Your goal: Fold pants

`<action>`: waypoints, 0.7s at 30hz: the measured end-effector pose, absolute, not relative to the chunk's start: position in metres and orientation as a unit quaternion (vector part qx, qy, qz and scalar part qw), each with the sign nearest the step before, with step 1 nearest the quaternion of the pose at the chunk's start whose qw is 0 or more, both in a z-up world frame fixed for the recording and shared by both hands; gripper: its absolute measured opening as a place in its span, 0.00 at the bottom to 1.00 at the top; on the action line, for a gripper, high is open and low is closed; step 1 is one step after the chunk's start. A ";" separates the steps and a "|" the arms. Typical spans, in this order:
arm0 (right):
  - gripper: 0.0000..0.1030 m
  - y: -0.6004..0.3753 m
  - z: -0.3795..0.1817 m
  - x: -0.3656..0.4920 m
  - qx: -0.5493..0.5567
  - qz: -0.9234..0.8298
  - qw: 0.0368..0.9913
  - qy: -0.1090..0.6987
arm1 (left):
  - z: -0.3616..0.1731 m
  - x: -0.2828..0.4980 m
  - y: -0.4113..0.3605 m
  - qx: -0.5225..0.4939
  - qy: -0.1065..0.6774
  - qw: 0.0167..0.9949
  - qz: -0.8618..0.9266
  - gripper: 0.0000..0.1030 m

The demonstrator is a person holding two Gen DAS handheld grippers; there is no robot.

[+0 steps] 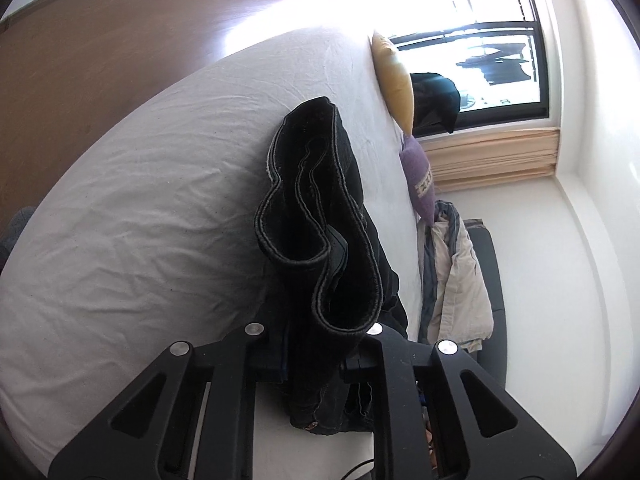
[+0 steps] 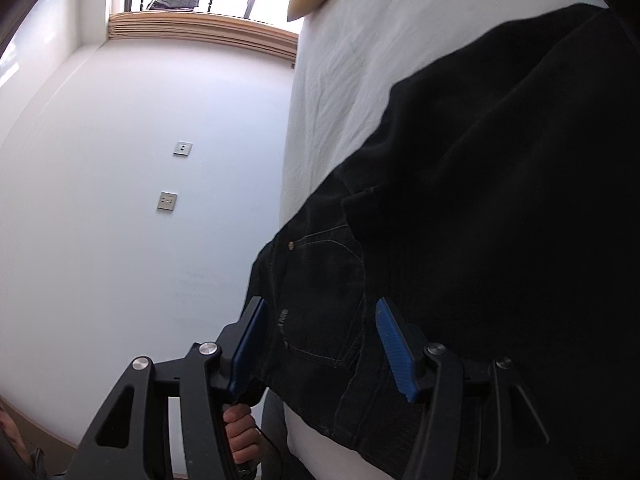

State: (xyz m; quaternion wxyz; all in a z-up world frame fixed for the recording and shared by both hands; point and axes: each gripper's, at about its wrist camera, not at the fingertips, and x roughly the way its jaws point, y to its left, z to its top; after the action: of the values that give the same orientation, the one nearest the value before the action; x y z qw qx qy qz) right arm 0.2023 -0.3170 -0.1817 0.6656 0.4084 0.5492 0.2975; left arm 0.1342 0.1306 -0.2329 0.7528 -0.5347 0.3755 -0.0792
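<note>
We read no brand; white lettering on the pants' [image 2: 460, 208] waistband is too small to make out. Landmark: the bed [image 1: 132, 208], white-sheeted. Left of the pants we see wide bare sheet out to the mattress edge; beyond it, brown floor. The pants are black denim with a rivet, stitched pocket and thick hems, bunched near the bed's edge. Our left gripper [image 1: 316, 332] is clamped on the folded hems. Our right gripper [image 2: 320, 344] stands parted astride the pocket area, its blue pads [image 2: 394, 350] not pressing.
</note>
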 end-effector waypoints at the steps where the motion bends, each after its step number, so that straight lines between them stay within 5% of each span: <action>1: 0.57 -0.314 -0.188 0.204 0.397 0.286 0.667 0.561 | -0.229 0.136 0.128 -0.529 0.375 0.757 -0.079 0.13; 13: 0.52 -0.318 -0.187 0.192 0.400 0.287 0.691 0.529 | -0.167 0.145 0.096 -0.462 0.367 0.802 -0.095 0.13; 17: 0.68 -0.339 -0.172 0.183 0.435 0.287 0.696 0.494 | -0.127 0.155 0.068 -0.414 0.360 0.829 -0.113 0.13; 21: 0.70 -0.368 -0.149 0.175 0.431 0.296 0.706 0.477 | -0.085 0.164 0.016 -0.333 0.357 0.860 -0.147 0.13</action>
State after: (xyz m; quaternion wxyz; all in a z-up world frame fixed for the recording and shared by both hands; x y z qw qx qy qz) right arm 0.1750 -0.3677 -0.1486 0.7062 0.4311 0.4770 0.2965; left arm 0.1641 0.0158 -0.0852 0.8604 -0.3328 0.3568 -0.1473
